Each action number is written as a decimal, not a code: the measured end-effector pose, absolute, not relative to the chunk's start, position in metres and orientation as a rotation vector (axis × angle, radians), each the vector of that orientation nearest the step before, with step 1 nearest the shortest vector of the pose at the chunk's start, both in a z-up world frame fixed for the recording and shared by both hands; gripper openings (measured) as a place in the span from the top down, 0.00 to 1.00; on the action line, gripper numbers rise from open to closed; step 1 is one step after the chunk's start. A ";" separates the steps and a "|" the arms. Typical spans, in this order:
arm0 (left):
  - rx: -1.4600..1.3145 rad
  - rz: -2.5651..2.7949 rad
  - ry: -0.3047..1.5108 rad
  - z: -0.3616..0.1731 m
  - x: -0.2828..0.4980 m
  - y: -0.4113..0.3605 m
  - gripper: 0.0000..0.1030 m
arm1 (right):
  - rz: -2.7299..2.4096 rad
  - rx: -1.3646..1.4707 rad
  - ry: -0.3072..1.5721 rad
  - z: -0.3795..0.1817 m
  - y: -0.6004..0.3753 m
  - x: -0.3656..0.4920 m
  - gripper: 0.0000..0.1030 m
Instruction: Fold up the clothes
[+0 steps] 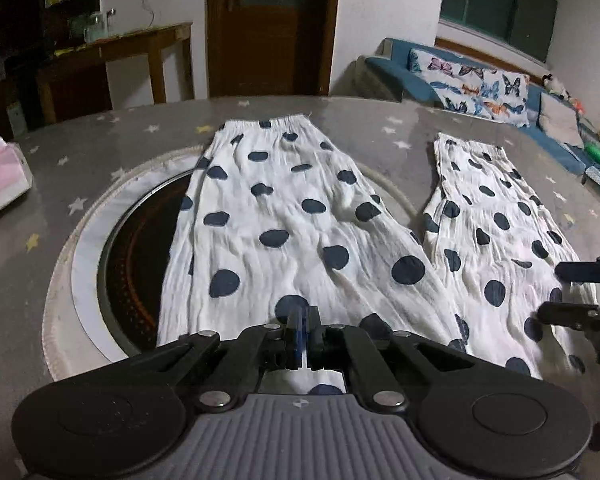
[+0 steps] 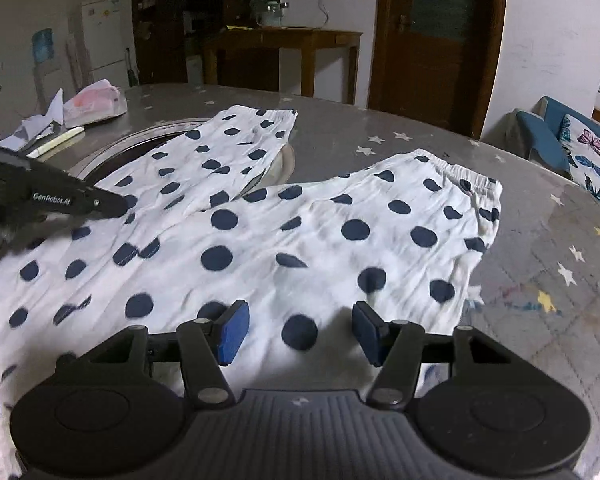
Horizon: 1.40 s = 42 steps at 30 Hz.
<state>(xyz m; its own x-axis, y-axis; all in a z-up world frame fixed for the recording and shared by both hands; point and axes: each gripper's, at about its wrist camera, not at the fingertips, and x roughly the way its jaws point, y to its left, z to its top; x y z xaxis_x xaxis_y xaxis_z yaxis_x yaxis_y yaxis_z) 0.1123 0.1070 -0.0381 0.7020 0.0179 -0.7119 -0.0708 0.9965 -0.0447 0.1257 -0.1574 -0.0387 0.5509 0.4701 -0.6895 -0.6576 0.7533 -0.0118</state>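
White trousers with dark blue dots (image 1: 284,216) lie spread on the grey star-patterned table, both legs pointing away, elastic cuffs at the far end. My left gripper (image 1: 301,332) is shut on the near waist part of the cloth. My right gripper (image 2: 296,332) is open, its blue pads (image 2: 233,332) just above the right leg (image 2: 300,232). The right gripper's fingers also show at the right edge of the left wrist view (image 1: 580,292). The left gripper's black arm shows at the left of the right wrist view (image 2: 80,200).
A round sunken dark hotplate with a metal rim (image 1: 116,256) lies under the left leg. A tissue pack (image 1: 0,176) sits at the table's left edge. A plastic bag and papers (image 2: 92,104) lie far left. A blue sofa (image 1: 500,92) stands beyond the table.
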 end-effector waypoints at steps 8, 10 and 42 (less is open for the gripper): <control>-0.060 -0.011 0.778 -0.025 0.072 0.104 0.96 | 0.716 -0.312 0.712 -0.025 -0.164 0.089 0.43; -0.053 -0.039 0.776 -0.023 0.056 0.099 0.96 | 0.765 -0.310 0.705 -0.019 -0.160 0.074 0.43; 0.019 -0.216 0.711 -0.004 -0.040 0.050 0.64 | 0.766 -0.181 0.732 -0.005 -0.210 0.042 0.41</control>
<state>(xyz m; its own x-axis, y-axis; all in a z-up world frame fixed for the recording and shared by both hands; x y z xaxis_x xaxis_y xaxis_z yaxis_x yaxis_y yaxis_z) -0.0401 0.0498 -0.0040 0.7366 -0.1908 -0.6489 0.2034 0.9775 -0.0565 0.0424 -0.2103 -0.0049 0.4906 0.5670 -0.6617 -0.6869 0.7189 0.1067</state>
